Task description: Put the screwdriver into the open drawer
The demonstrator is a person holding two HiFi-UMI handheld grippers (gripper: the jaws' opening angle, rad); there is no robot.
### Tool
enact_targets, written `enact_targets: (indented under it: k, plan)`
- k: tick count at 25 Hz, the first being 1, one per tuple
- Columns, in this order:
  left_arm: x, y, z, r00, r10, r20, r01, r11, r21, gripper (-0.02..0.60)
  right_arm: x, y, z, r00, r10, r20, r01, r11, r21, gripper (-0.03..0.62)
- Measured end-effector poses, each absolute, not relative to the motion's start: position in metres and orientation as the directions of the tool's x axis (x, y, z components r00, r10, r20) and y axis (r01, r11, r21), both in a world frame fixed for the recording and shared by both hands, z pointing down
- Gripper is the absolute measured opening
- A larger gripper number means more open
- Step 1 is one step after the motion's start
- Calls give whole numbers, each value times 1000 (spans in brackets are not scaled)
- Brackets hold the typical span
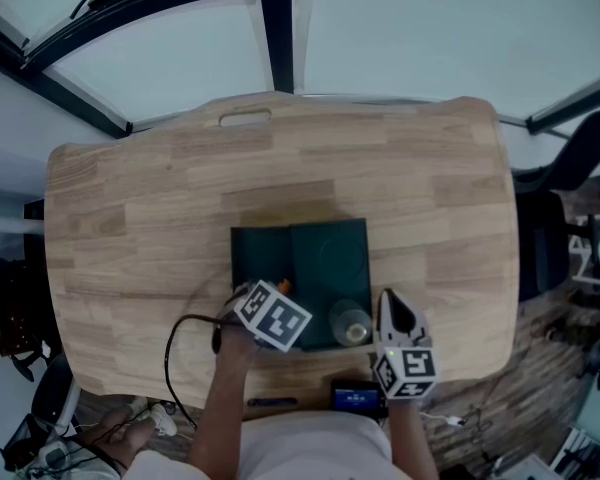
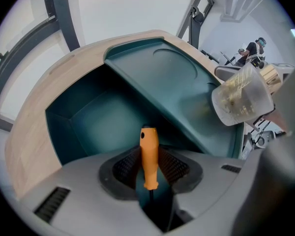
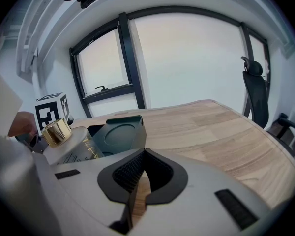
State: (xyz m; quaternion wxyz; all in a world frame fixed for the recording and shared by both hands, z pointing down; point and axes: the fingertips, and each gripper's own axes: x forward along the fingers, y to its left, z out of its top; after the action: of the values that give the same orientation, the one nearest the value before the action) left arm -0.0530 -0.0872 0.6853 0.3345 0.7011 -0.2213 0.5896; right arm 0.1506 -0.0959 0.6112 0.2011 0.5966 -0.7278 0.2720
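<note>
A dark green box [image 1: 330, 258] stands mid-table with its drawer [image 1: 260, 258] pulled open on the left side. My left gripper [image 1: 278, 290] is shut on an orange-handled screwdriver [image 1: 284, 286] at the drawer's near edge. In the left gripper view the screwdriver handle [image 2: 149, 146] stands between the jaws of the left gripper [image 2: 148, 163], pointing out over the drawer's hollow [image 2: 103, 117]. My right gripper [image 1: 393, 308] is just right of the box, shut with nothing held; in its own view the right gripper [image 3: 145, 156] shows only wood behind its tips.
A clear bottle with a gold cap [image 1: 352, 323] stands on the box's near right corner, close to both grippers [image 3: 71, 141]. A blue object [image 1: 357, 398] and a dark pen-like item [image 1: 272, 402] lie at the table's near edge. A black cable [image 1: 175, 343] loops at the left.
</note>
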Motion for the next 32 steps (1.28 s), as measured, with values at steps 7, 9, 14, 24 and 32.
enact_targets:
  k: [7,9,14,24,32]
  plan:
    - [-52,-86,686,201,89,976,-696,-688,206,112,151,-95,611,-214,-755,619,-976,139,-168,-3]
    - [-51,-86,686,211,86,974,-694,-688,211,113,150,-94,611,-218,-757,616,-975,138,-174,-3]
    - [-51,-87,686,205,60,977,-701,-687,189,114,148,-93,610,-221,-758,614,-974,137,-182,-3]
    - [-56,-85,685,211,85,974,-735,-643,215,114,152,-92,608,-215,-761,613,-975,130,-180,-3]
    - [-58,-85,678,244,70,967,-750,-619,234,114,150,-92,601,-218,-777,590,-974,137,-179,-3]
